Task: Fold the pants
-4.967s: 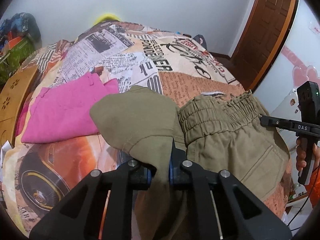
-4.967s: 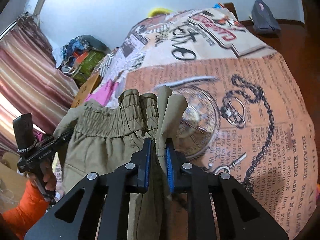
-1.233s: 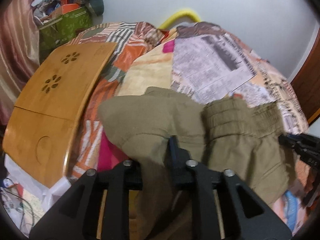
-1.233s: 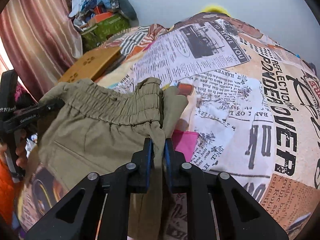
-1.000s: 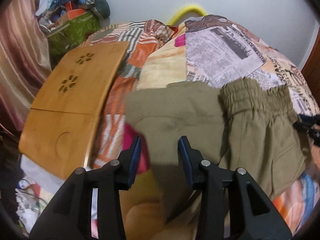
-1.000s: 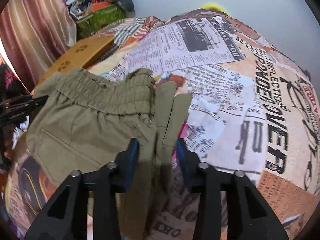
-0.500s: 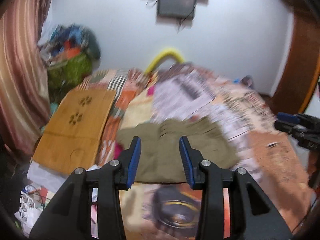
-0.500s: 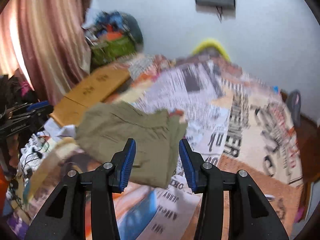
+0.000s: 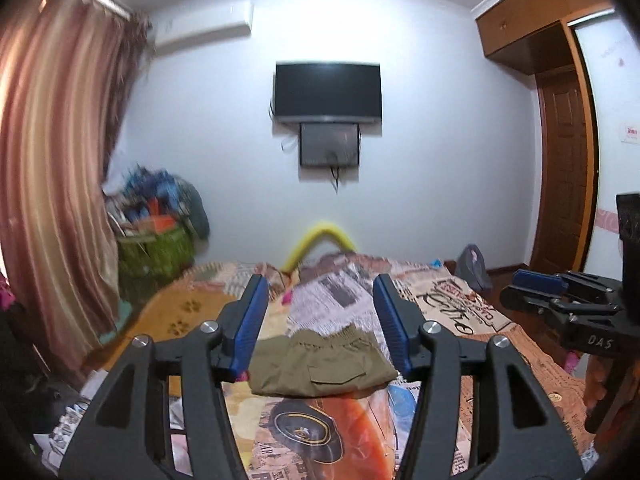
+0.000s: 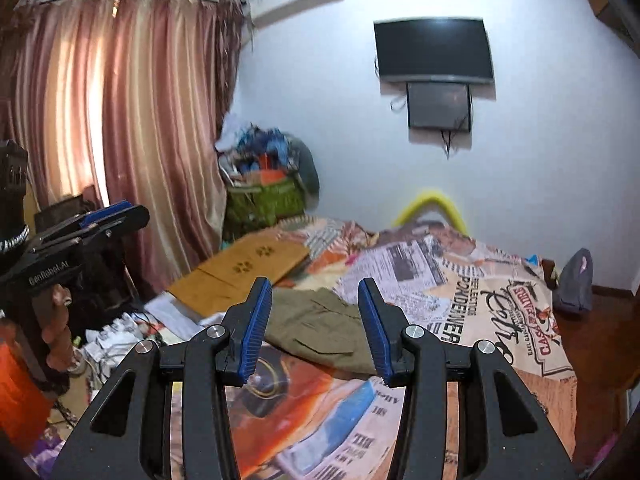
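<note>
Both pairs of jaws stand apart over the bed with nothing between them, the left gripper (image 9: 322, 322) widening, the right gripper (image 10: 314, 330) empty. Beyond them a striped pink curtain (image 10: 120, 120) hangs beside the white wall. On the newspaper-print bedspread (image 10: 460, 300) lie the folded olive-green cargo pants (image 9: 320, 364), their far edge hidden by blue pads. Motion blurs the clutter pile (image 9: 156, 220).

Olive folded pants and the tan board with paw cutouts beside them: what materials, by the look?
Olive folded pants: matte woven cloth, probably cotton twill; a gathered elastic waistband and a flapped cargo pocket show. Tan board with paw cutouts: smooth, light wood, likely bamboo or veneer; flat, rigid, even honey tone, though blur hides any grain.
</note>
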The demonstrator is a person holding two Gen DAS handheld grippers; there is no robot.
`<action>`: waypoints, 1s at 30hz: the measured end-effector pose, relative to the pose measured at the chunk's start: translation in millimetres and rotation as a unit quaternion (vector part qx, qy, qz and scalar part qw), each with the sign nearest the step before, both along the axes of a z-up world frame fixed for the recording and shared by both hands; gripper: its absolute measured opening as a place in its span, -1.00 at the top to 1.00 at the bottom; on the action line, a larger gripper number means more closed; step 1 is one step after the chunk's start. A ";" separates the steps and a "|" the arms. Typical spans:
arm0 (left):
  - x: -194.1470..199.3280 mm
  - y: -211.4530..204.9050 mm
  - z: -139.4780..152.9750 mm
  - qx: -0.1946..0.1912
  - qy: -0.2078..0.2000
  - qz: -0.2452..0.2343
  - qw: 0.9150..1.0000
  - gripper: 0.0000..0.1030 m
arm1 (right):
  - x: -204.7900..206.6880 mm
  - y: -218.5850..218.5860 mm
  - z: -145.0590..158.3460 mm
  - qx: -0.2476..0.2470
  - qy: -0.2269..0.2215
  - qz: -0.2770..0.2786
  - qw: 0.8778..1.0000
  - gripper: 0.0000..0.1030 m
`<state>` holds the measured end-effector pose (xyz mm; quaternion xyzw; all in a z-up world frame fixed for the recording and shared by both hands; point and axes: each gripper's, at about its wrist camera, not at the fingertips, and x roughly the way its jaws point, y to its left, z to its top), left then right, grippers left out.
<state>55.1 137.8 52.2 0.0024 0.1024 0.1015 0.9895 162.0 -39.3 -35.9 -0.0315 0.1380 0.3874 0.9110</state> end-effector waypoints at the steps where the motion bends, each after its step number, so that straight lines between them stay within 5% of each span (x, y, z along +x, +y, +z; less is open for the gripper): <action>1: -10.0 -6.5 0.3 0.004 -0.008 0.002 1.000 -0.17 | -6.0 -1.2 1.0 0.005 -0.002 0.001 1.000 0.20; 6: -44.0 -27.3 -2.4 -0.008 -0.025 -0.008 1.000 -0.41 | -37.4 -6.9 0.3 0.027 -0.022 0.004 0.999 0.16; 11: -62.4 -36.9 -6.6 -0.007 -0.036 0.000 0.999 -0.86 | -59.3 -15.9 -2.1 0.049 -0.044 -0.013 0.998 -0.47; 17: -74.8 -42.8 -11.2 -0.007 -0.040 0.000 0.999 -0.99 | -72.5 -21.5 -3.3 0.059 -0.060 -0.047 0.995 -0.99; 30: -74.8 -39.6 -15.1 -0.016 -0.041 -0.006 0.999 -1.00 | -77.3 -27.5 -8.8 0.062 -0.048 -0.064 0.995 -1.00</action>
